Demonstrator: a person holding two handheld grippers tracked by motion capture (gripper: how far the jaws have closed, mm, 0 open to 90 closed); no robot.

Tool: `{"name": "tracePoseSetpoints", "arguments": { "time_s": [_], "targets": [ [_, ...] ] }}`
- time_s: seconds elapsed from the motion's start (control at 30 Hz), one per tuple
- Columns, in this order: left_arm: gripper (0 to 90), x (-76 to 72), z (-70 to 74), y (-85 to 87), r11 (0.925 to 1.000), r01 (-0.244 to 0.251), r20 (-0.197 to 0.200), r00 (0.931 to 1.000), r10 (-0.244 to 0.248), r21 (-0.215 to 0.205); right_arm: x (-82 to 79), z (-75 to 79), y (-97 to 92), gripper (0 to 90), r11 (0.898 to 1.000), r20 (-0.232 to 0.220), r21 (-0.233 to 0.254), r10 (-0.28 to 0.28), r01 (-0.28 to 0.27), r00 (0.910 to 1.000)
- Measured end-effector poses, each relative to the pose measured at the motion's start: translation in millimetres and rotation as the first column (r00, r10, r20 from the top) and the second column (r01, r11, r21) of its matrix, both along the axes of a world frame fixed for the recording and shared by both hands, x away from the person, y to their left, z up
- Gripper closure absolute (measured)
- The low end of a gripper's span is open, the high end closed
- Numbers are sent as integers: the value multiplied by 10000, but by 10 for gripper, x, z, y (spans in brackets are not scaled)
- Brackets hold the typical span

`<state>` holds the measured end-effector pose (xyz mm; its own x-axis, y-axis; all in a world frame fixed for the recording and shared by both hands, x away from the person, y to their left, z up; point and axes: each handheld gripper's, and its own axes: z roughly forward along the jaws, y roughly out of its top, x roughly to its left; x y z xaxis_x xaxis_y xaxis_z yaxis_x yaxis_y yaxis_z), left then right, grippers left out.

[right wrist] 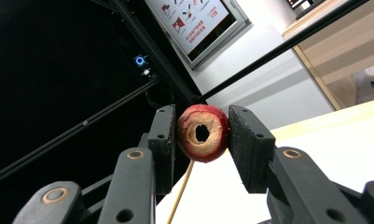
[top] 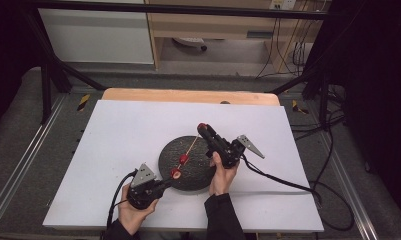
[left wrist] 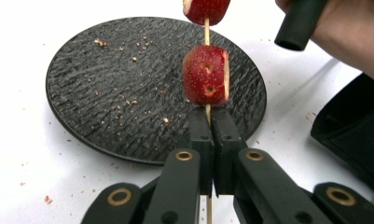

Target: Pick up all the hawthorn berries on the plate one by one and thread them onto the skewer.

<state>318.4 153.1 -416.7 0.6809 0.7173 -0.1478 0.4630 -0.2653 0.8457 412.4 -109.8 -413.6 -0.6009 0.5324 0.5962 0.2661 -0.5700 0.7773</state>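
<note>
A plate (top: 188, 162) is sitting on the surface (top: 118, 145), between the left gripper (top: 164, 184) and the right gripper (top: 203, 128). A skewer (top: 189, 149) is stretching above it, carrying two fruit pieces (top: 183, 159), a third piece (right wrist: 203, 132) sitting at its far end.

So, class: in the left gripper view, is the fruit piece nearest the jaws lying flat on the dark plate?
No. The fruit piece sits threaded on the skewer, held up above the dark plate.

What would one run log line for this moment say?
left gripper: shut on skewer | right gripper: shut on red fruit slice | two slices threaded | skewer over black plate
</note>
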Motion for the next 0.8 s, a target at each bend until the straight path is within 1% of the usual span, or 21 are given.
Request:
{"name": "tracePoseSetpoints", "arguments": {
  "time_s": [0.2, 0.27, 0.33, 0.53, 0.63, 0.73, 0.8],
  "targets": [
    [884, 35, 32, -96, 9999, -79, 73, 9999, 80, -83, -29, -20, 11, 636, 10000, 30, -4, 65, -65, 10000],
    [884, 40, 35, -122, 9997, -139, 164, 9998, 143, -212, -39, -10, 12, 636, 9999, 1, 53, 150, -150, 9999],
    [884, 46, 45, -149, 9997, -164, 245, 9996, 169, -206, -46, -11, 8, 636, 9999, 36, 52, 151, -151, 9999],
    [884, 96, 73, -185, 9995, -183, 274, 9994, 190, -271, -80, 2, 2, 637, 9996, 29, 116, 245, -245, 9997],
    [884, 121, 92, -205, 9989, -200, 286, 9994, 212, -418, -96, -5, 8, 637, 9993, -68, 60, 363, -363, 9993],
    [885, 148, 114, -227, 9991, -199, 343, 9992, 212, -366, -113, -22, 13, 637, 9992, -82, 9, 389, -389, 9992],
    [884, 167, 124, -234, 9989, -210, 351, 9991, 225, -431, -120, -28, 16, 637, 9990, -93, -28, 449, -449, 9989]
  ]
}}
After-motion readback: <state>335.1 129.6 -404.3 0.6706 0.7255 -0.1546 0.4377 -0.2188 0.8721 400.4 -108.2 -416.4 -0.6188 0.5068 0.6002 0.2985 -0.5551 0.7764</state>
